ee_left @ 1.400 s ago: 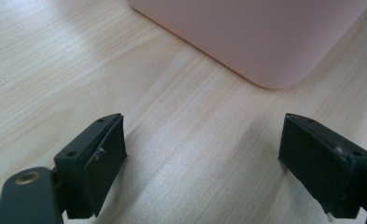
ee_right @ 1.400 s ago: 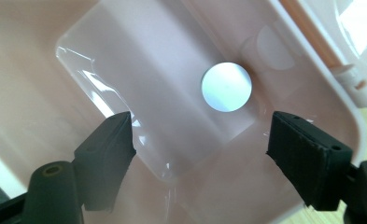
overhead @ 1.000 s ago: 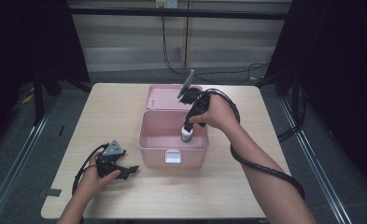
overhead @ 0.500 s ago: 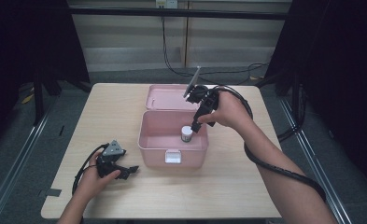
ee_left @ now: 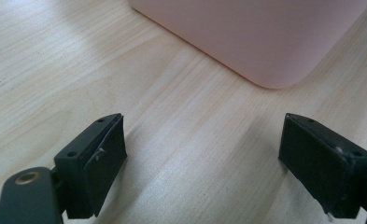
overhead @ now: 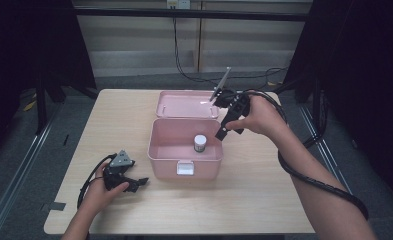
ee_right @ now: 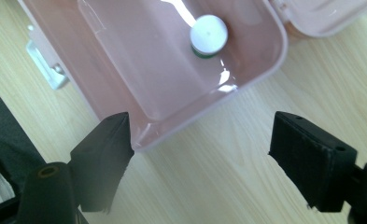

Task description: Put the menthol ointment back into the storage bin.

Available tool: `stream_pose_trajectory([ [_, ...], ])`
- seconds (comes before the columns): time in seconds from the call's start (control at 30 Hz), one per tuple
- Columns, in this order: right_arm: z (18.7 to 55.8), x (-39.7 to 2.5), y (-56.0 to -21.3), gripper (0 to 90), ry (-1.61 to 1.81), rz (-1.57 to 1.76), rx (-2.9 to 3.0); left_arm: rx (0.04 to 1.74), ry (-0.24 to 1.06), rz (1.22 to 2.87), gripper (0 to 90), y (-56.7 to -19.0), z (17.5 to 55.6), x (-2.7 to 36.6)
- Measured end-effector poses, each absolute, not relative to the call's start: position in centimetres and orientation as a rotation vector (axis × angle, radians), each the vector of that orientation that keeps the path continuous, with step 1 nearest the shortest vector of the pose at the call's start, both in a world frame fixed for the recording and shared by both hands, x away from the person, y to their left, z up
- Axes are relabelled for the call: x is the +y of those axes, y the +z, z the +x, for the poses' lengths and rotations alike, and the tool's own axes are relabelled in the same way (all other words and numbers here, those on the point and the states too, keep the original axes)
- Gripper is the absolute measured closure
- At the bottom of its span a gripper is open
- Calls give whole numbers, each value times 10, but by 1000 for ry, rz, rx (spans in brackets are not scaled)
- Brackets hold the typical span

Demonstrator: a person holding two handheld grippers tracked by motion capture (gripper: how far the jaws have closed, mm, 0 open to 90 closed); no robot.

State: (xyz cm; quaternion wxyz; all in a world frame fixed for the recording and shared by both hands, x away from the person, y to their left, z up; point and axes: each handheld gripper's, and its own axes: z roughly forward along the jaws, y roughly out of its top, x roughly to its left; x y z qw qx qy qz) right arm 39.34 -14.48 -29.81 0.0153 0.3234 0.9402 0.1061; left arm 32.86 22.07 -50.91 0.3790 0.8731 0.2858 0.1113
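Note:
A pink box point(overhead: 159, 147) stands open mid-table, its lid point(overhead: 184, 103) lying flat behind it. A small white-capped bottle point(overhead: 200, 143) stands upright inside, also visible from above in the right gripper view, bottle point(ee_right: 208, 35). My right gripper point(overhead: 223, 132) hovers open over the box's right rim, empty, jaws wide apart point(ee_right: 200, 154). My left gripper point(overhead: 136, 183) rests on the table left of the box's front, open and empty point(ee_left: 202, 158); the box's pink corner point(ee_left: 270, 51) lies just ahead of it.
The wooden table point(overhead: 264, 200) has bare room at the front and on both sides. A white latch point(overhead: 185, 168) sits on the box's front wall. Black cables point(overhead: 314, 175) trail from my right gripper; dark frame posts flank the table.
My right gripper let go of the bottle inside the box, then rose and pulled back to the right, opening. The bottle stays upright. The left gripper has not moved.

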Motion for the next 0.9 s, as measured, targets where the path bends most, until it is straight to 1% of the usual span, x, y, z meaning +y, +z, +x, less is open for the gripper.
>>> stream_pose_trajectory([
  [0.3,389,-186,-299,204,349,1069,2887,730,285,2231,142,-509,329,221],
  [0.4,388,-193,-300,204,349,1078,2886,731,287,2228,142,-509,329,221],
  [0.5,385,-206,-309,204,364,1094,2889,731,287,2228,142,-509,329,221],
  [0.9,379,-235,-342,202,413,1160,2881,731,283,2231,142,-509,328,221],
])
